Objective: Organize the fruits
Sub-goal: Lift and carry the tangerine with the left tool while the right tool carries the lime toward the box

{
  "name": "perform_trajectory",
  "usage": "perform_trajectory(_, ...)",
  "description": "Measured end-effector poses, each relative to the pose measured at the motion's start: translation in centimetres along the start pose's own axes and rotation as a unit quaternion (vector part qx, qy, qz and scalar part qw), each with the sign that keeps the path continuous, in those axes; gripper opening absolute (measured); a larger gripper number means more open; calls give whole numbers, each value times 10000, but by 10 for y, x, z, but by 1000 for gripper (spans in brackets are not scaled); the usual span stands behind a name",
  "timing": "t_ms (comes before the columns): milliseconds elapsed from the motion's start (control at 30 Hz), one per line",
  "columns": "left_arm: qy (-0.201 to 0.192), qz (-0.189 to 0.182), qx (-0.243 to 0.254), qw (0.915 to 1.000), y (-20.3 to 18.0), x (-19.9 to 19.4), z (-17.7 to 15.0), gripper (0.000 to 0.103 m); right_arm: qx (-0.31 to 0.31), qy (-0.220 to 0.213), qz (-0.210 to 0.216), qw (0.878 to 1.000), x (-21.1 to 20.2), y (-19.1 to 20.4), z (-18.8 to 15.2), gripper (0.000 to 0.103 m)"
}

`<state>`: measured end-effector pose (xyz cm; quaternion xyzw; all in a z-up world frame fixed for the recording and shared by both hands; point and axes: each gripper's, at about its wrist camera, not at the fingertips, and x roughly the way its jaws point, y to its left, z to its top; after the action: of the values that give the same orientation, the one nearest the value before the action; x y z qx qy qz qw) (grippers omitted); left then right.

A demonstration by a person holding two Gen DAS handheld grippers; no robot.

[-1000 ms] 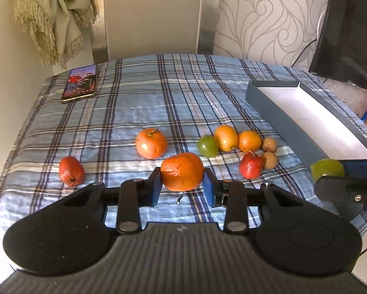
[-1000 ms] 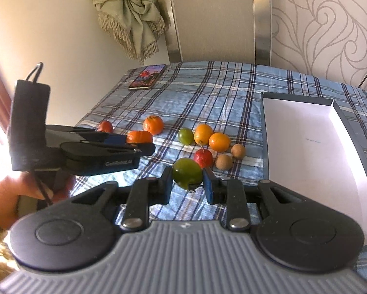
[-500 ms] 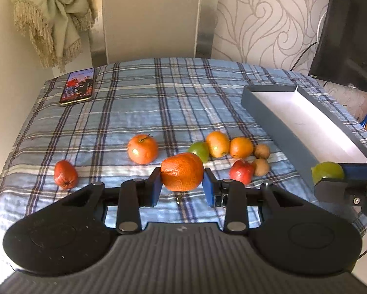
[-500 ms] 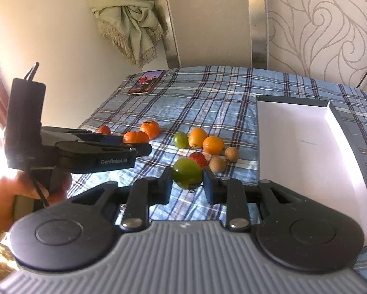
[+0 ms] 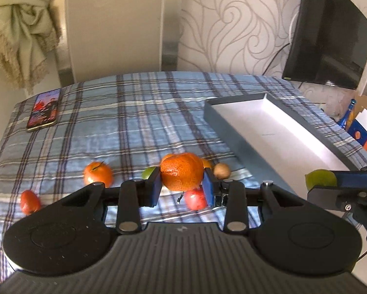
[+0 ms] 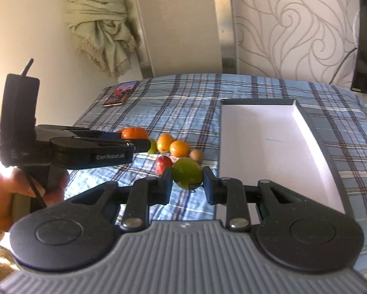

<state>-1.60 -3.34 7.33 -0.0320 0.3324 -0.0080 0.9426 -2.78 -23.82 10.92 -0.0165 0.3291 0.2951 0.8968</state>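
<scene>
Above the plaid tablecloth (image 5: 134, 112), left gripper (image 5: 182, 183) clamps a mandarin (image 5: 182, 170) between its pads; right gripper (image 6: 187, 181) clamps a green fruit (image 6: 187, 172). Both held just left of the grey box (image 6: 313, 132); loose fruits lie beneath.

One brand name to read: "GenRobot.AI", in small pale letters on the black side of the left gripper (image 6: 144, 140), seen from the right wrist view. Printed along the flat arm, just behind the fingers that pinch the orange (image 6: 134, 133). Letters a little blurry, yet still clear enough to spell out.

A phone (image 6: 121, 93) far ahead of that gripper, on the checked cloth (image 6: 183, 98), with a bright picture on its screen but no words clear enough to read.

A faint short mark on the white floor of the box (image 6: 303, 112), to the right of the grippers, too small to read.
</scene>
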Motion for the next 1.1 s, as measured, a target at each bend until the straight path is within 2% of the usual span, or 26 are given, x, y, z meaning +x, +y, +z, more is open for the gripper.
perform_trajectory(667,-120,-522,423,9977,-46,11,29,40,358,-177,-452,9982,-24,-26,-6,29)
perform_trajectory(1100,-148,-828,718,9939,-86,32,44,40,580,-195,-741,9954,-36,-44,-14,29)
